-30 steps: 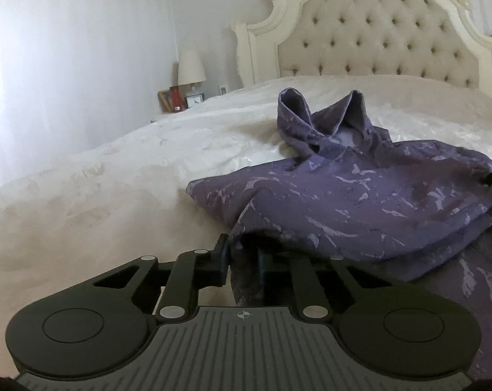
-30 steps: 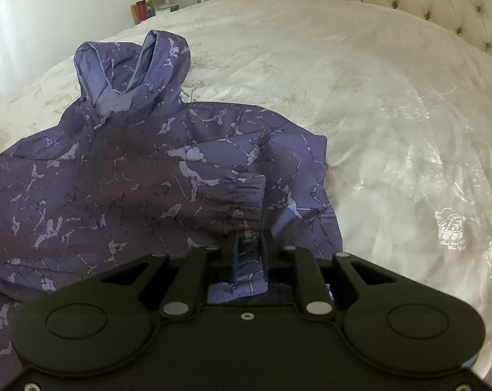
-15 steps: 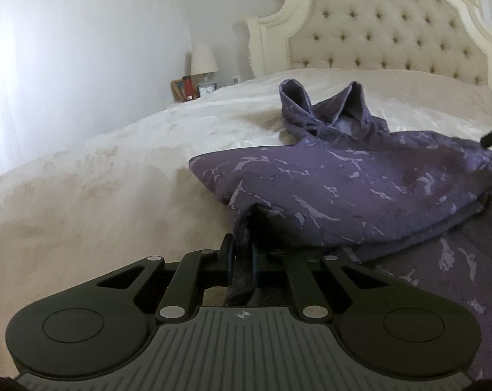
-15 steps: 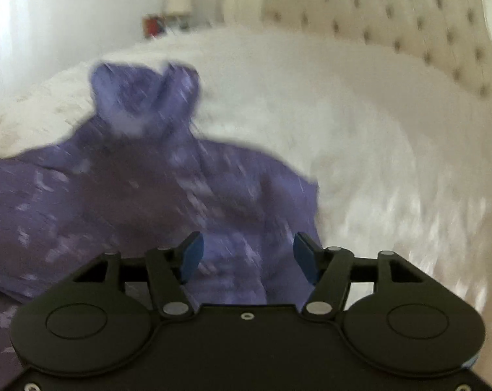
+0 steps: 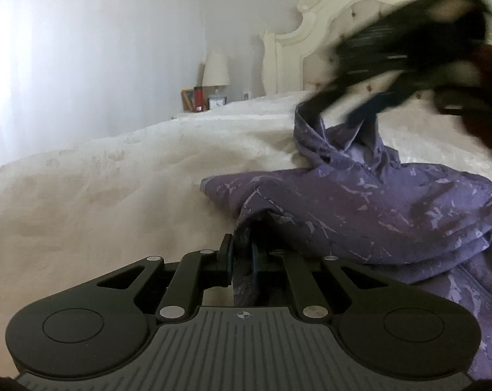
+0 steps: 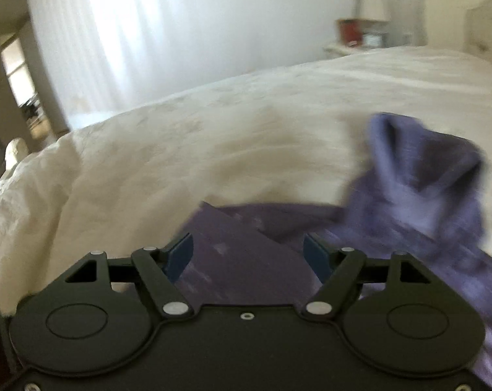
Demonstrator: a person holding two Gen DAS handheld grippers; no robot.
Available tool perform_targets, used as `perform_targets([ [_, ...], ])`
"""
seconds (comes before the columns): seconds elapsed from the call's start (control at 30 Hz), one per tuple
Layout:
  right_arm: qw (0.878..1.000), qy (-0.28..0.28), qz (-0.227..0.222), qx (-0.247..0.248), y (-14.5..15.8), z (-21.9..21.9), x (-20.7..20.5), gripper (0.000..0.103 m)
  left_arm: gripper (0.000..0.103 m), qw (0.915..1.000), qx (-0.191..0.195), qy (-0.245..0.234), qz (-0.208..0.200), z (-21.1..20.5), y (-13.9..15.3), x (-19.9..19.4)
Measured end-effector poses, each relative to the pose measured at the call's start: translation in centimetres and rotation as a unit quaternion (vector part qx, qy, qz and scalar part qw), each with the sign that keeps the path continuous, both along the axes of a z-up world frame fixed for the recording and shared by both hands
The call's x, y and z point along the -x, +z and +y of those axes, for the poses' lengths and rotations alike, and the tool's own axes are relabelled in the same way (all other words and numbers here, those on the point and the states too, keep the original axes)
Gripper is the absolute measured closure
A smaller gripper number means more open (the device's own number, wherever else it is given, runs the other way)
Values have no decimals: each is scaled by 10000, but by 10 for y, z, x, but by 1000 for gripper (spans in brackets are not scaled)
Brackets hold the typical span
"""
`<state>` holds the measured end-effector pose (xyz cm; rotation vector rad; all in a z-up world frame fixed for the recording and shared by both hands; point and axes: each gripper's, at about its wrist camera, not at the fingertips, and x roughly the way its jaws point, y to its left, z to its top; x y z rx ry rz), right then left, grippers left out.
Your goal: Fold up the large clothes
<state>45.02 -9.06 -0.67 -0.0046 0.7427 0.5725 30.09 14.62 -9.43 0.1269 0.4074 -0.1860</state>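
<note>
A purple patterned hooded jacket [image 5: 386, 215] lies on the white bedspread [image 5: 99, 202], its hood [image 5: 337, 140] standing up toward the headboard. My left gripper [image 5: 241, 254] is shut on a fold of the jacket's near edge. In the left wrist view my right gripper [image 5: 350, 107] appears as a dark blur in the air above the hood, held by a hand [image 5: 486, 97]. In its own view the right gripper [image 6: 249, 254] hovers over the jacket [image 6: 242, 247], jaws wide and still opening, with nothing pinched between them. The hood [image 6: 425, 176] shows at the right.
A tufted cream headboard [image 5: 298, 49] stands at the far end of the bed. A nightstand with a lamp [image 5: 215, 71] and small items sits beside it. White curtains [image 6: 122, 39] cover the left wall. Rumpled bedding [image 6: 34, 202] drops off at the left edge.
My right gripper let go of the jacket cuff, opened wide, and swung up and leftward across the garment to above the hood. The left gripper kept its grip and barely moved.
</note>
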Motion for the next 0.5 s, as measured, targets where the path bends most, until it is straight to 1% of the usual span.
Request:
perform_targets([
  [0.07, 9995, 239, 206, 32, -7, 24, -25, 26, 92, 10000, -47, -57, -49, -1, 1, 0],
  [0.17, 9975, 503, 454, 174, -23, 54, -51, 26, 93, 9996, -221, -163, 12, -5, 1, 2],
  [0.3, 9945, 675, 692, 404, -42, 77, -71, 26, 94, 9995, -244, -220, 44, -7, 2, 6],
  [0.4, 9929, 712, 898, 305, -52, 81, -81, 27, 94, 9996, -219, -170, 72, -6, 2, 5],
  [0.43, 9926, 701, 955, 271, -54, 82, -82, 30, 94, 9997, -191, -160, 86, -5, 1, 5],
  [0.47, 9921, 700, 1012, 233, -55, 82, -82, 36, 94, 9997, -162, -147, 87, -4, 1, 5],
  [0.5, 9915, 724, 1057, 212, -58, 82, -83, 58, 94, 9998, -150, -133, 96, -4, 1, 4],
])
